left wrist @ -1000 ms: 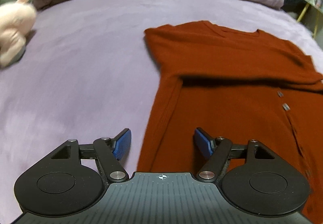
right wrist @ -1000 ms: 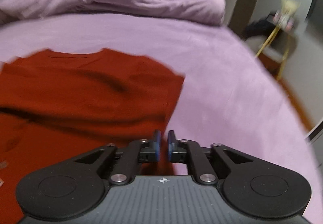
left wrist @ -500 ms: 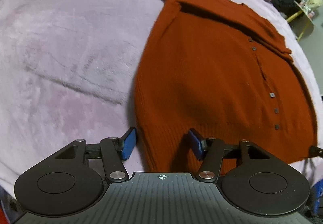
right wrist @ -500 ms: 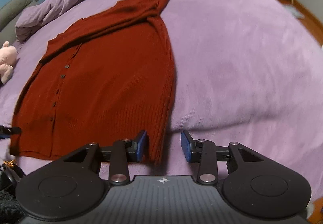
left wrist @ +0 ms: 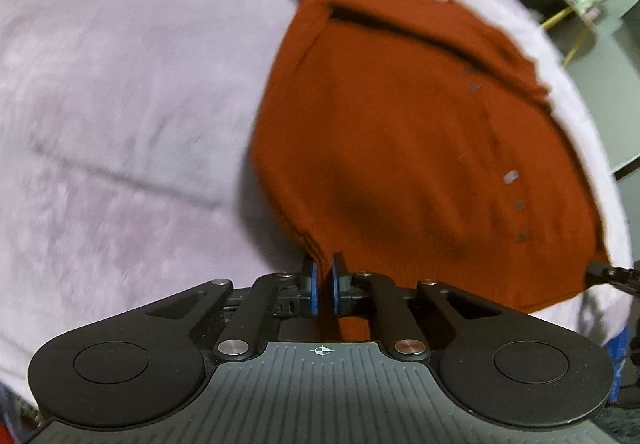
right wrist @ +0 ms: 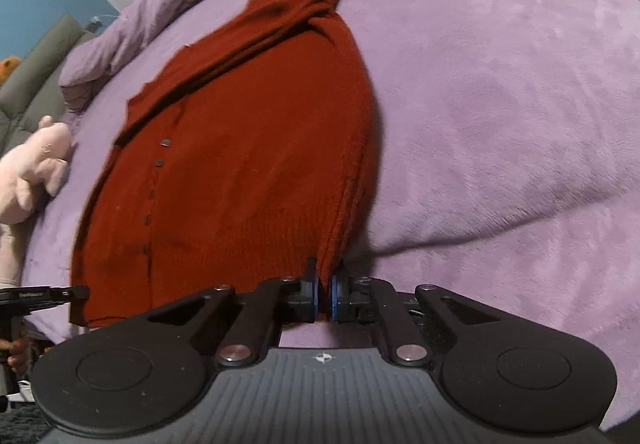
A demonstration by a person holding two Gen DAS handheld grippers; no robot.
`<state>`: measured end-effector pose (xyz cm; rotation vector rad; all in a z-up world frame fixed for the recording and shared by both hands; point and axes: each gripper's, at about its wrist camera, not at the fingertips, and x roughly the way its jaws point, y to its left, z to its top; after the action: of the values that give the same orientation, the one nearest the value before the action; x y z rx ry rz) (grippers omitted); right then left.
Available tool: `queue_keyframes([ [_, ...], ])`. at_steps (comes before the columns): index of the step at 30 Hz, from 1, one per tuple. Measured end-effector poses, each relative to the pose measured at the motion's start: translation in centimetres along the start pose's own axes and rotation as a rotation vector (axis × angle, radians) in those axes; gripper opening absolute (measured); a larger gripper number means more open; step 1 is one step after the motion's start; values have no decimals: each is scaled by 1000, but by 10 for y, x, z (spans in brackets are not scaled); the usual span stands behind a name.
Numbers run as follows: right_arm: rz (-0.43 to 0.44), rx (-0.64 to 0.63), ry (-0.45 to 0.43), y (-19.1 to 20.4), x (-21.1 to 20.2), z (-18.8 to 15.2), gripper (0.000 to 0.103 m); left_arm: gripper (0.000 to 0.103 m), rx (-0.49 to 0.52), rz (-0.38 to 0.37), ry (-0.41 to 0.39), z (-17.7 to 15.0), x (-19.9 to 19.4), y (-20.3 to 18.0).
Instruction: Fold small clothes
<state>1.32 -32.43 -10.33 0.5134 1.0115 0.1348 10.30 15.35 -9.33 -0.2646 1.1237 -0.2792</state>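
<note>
Pinching the two near hem corners of the rust-red cardigan (left wrist: 400, 147), one in each tool: left gripper (left wrist: 323, 276) with jaws clamped on the left hem corner, right gripper (right wrist: 324, 286) with jaws clamped on the right hem corner, knit bunching up into each pair of blue pads. Lying flat on the purple bed (right wrist: 500, 103), buttons facing up, sleeves folded across the chest near the collar. Running straight away from both grippers, long axis from hem at the near edge to collar at the far end, so the garment is stretching forward of the jaws rather than to either side. Sitting equally near for both hands, each on its own corner, with the hem spanning between them. Judging the coming move as a lift and carry of the hem forward along that axis toward the collar, keeping both corners level. Resting well off to the left, a pink plush toy (right wrist: 32, 171), clear of the fold path.
</note>
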Motion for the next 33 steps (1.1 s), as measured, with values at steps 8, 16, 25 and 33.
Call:
queue_keyframes([
  [8, 151, 34, -204, 15, -14, 63, 4, 8, -119, -52, -262, 67, -24, -7],
  [16, -45, -52, -322, 43, 34, 123, 4, 9, -112, 97, -327, 116, 21, -17],
  [25, -195, -206, -371, 44, 47, 129, 32, 43, -31, 144, -390, 116, 29, 8],
  [33, -214, -332, -305, 38, 59, 131, 38, 45, 148, 155, -286, 130, 57, -4],
])
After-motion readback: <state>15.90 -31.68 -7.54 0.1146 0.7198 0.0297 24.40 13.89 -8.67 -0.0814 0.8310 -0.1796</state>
